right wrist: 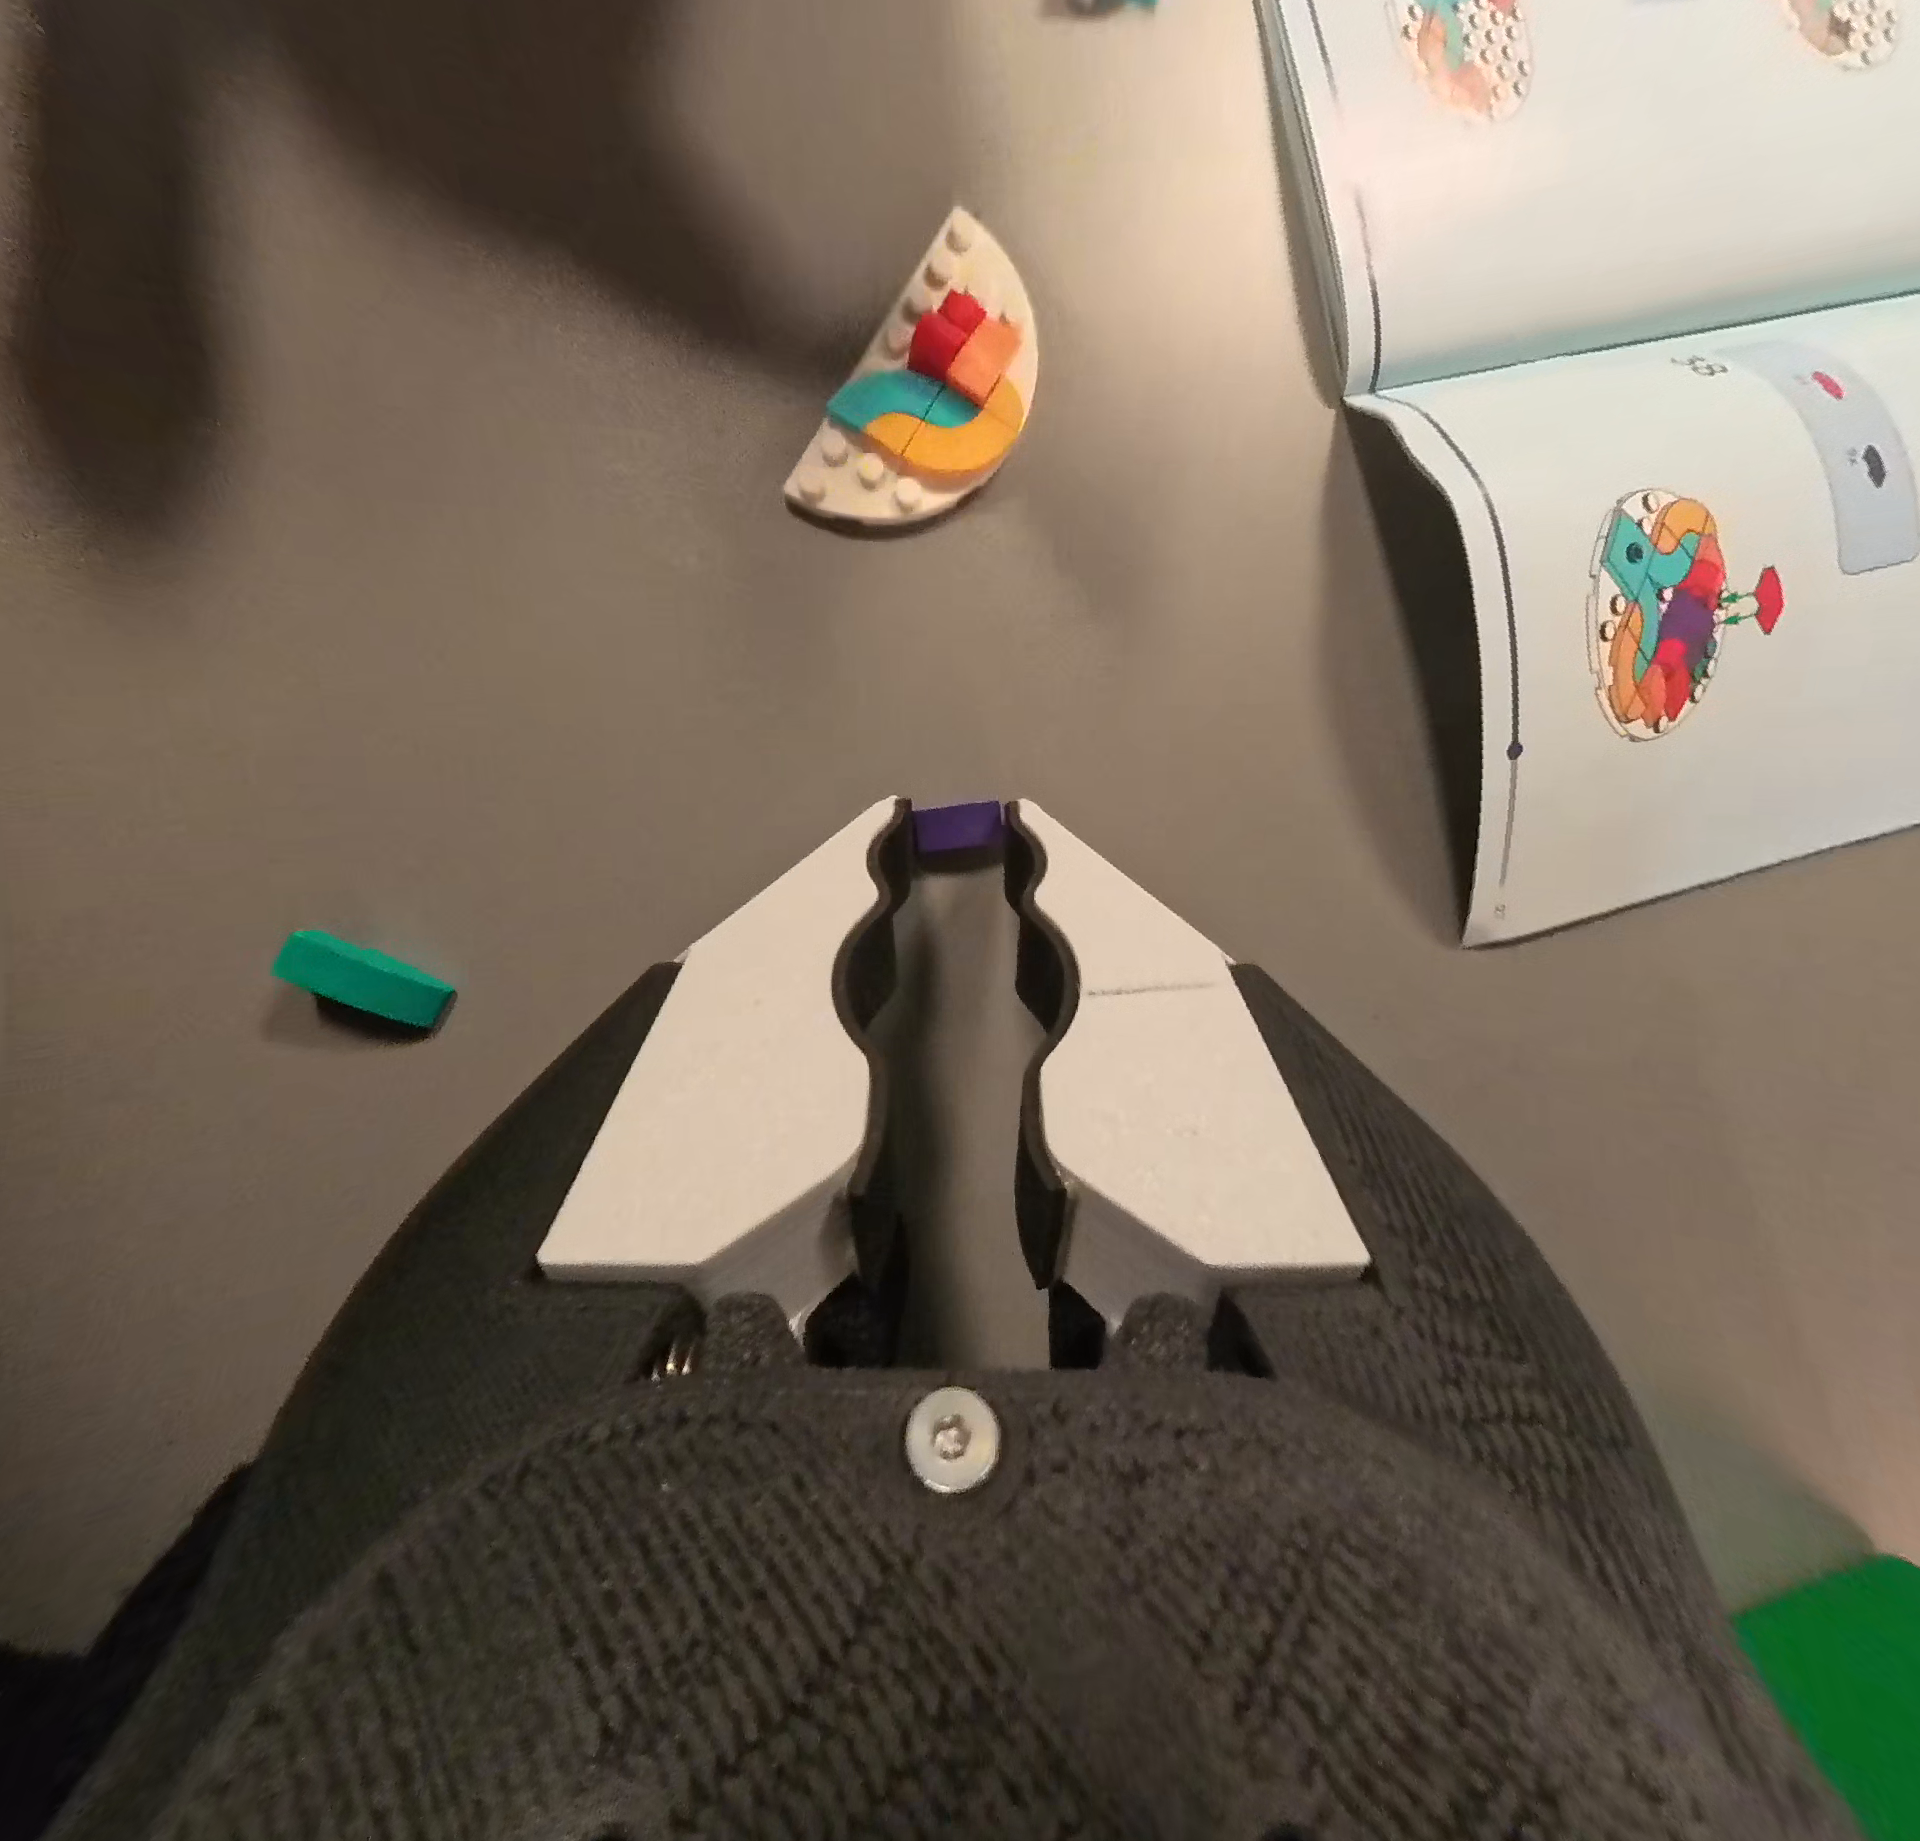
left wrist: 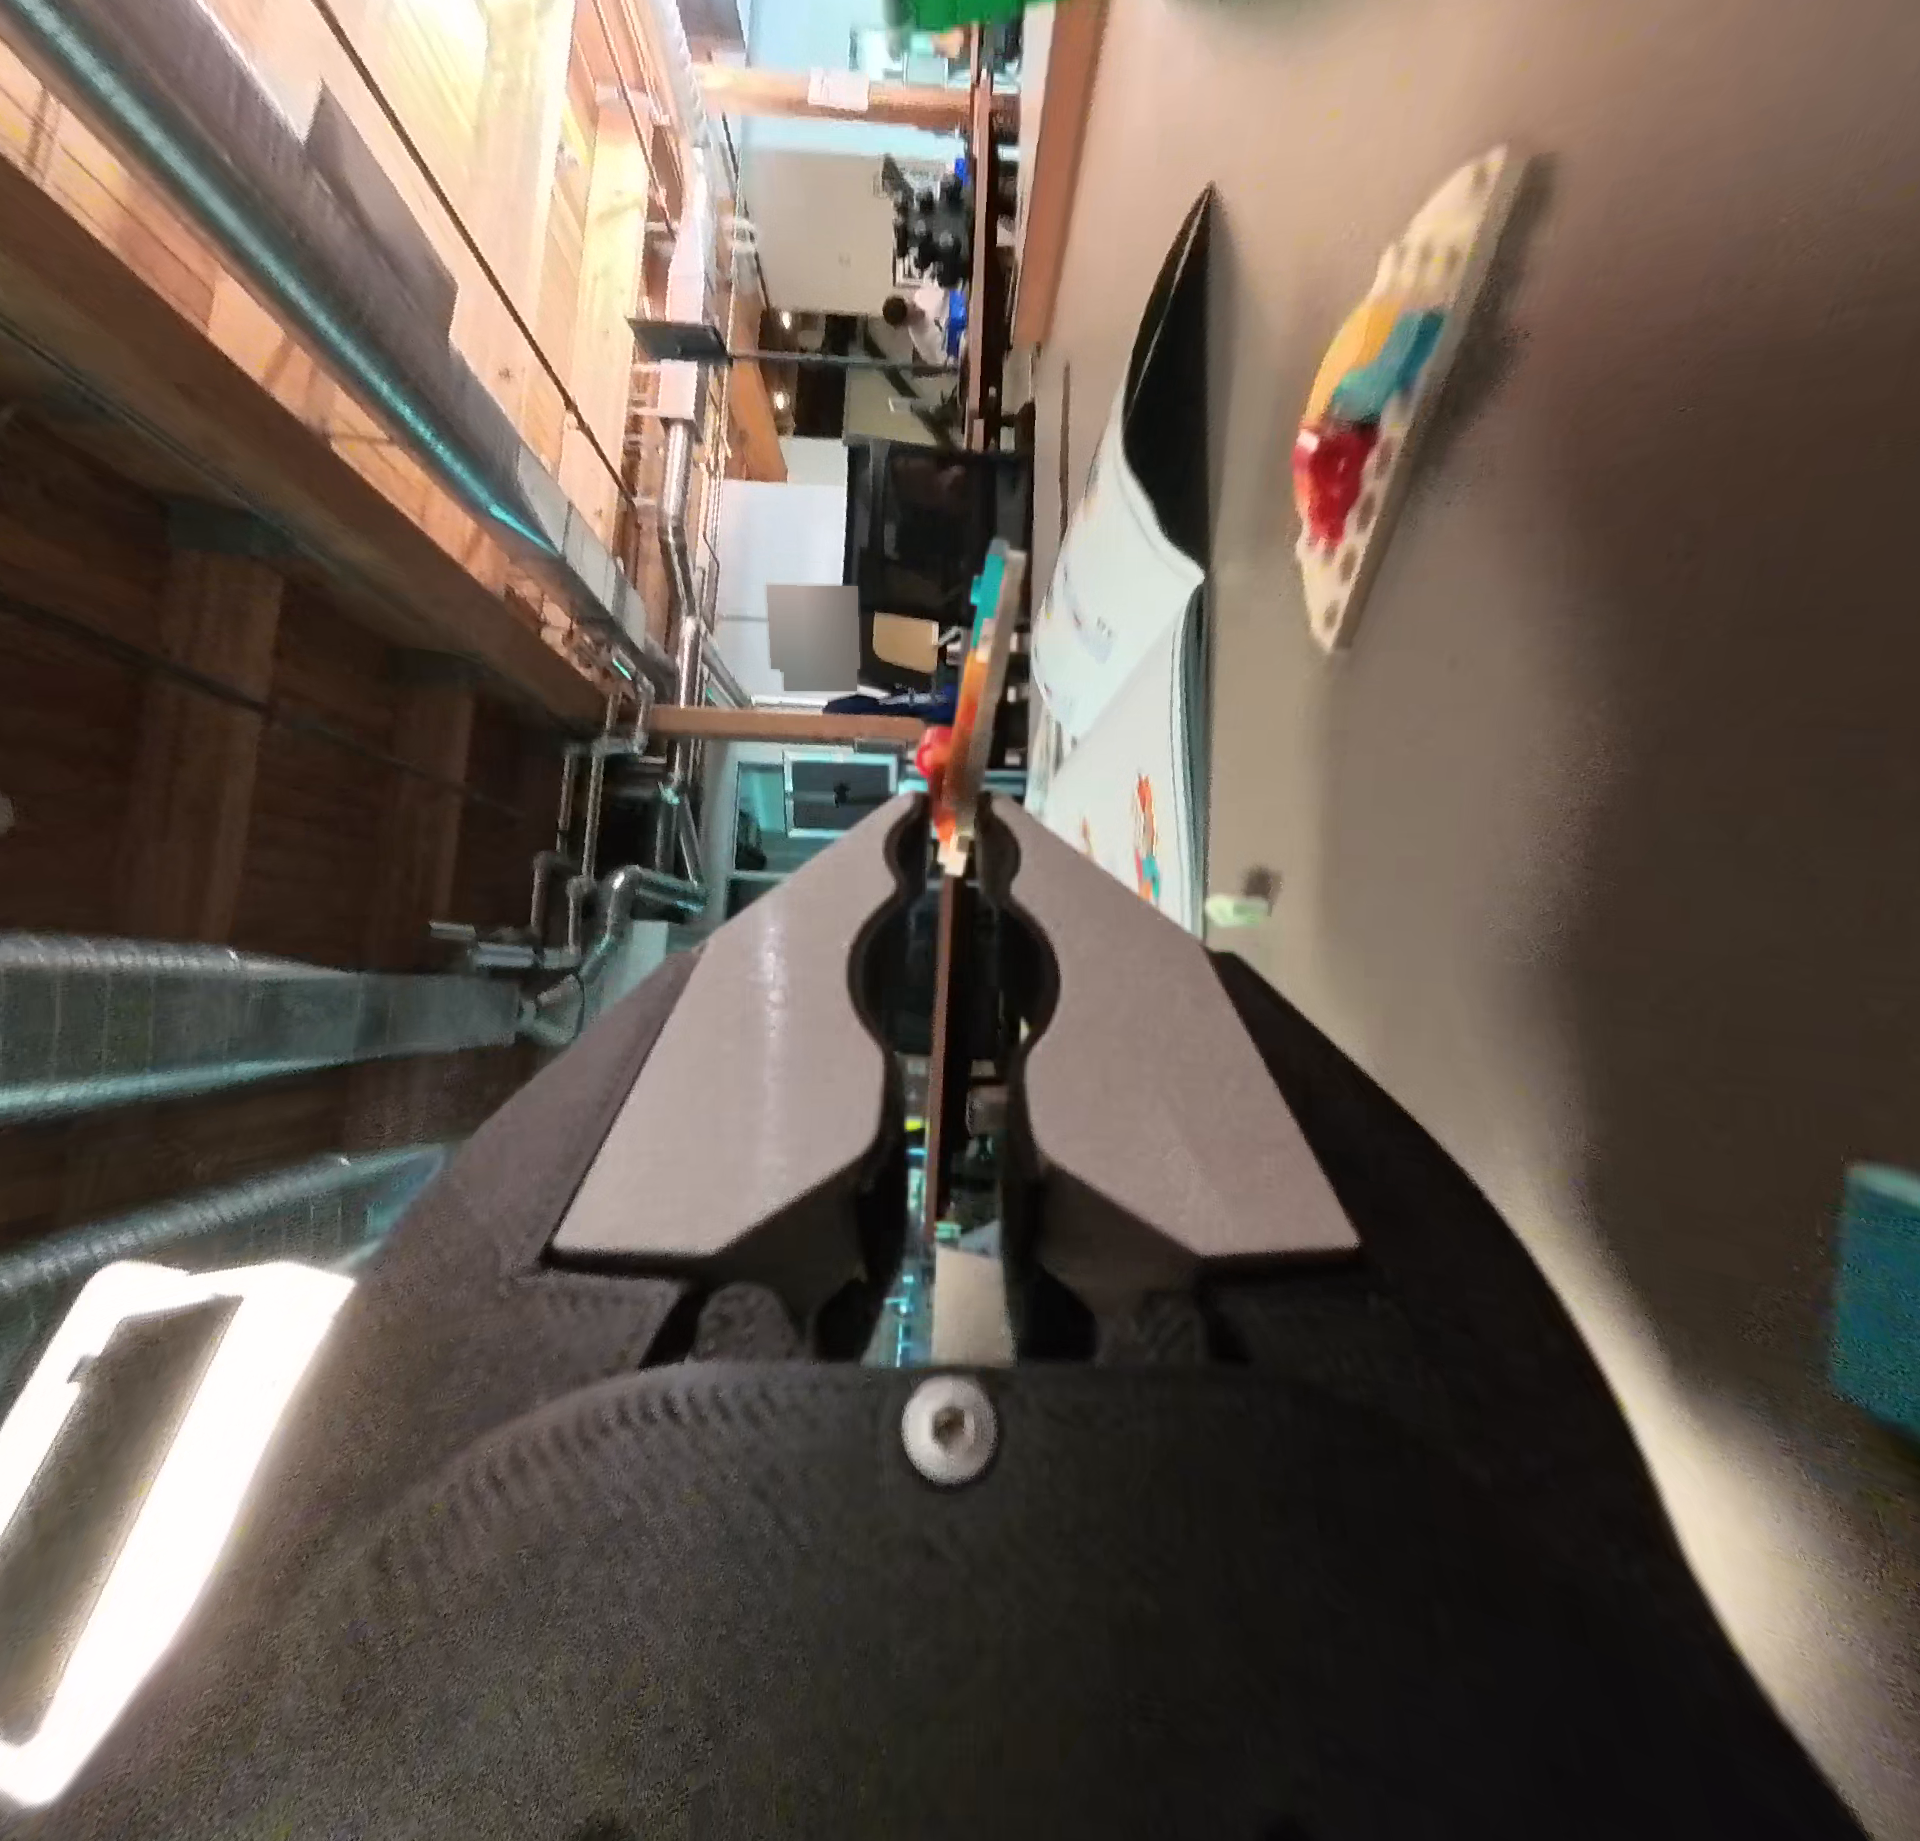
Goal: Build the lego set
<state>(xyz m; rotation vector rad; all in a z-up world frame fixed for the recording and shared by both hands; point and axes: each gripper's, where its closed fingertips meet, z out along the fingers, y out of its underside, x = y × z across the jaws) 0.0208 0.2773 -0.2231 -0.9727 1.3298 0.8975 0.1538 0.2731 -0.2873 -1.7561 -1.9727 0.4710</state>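
Two claws grip: left claw (left wrist: 958, 815) pinches a thin studded half-round plate (left wrist: 982, 690) edge-on, right claw (right wrist: 957, 817) clamps a small purple brick (right wrist: 958, 823).

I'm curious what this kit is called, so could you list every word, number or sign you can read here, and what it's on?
Instruction booklet: a page number and small printed marks; I don't copy writing out.
Left claw: a large white mark on its black body, cropped and glaring.
Half-round lego plate: no writing seen.
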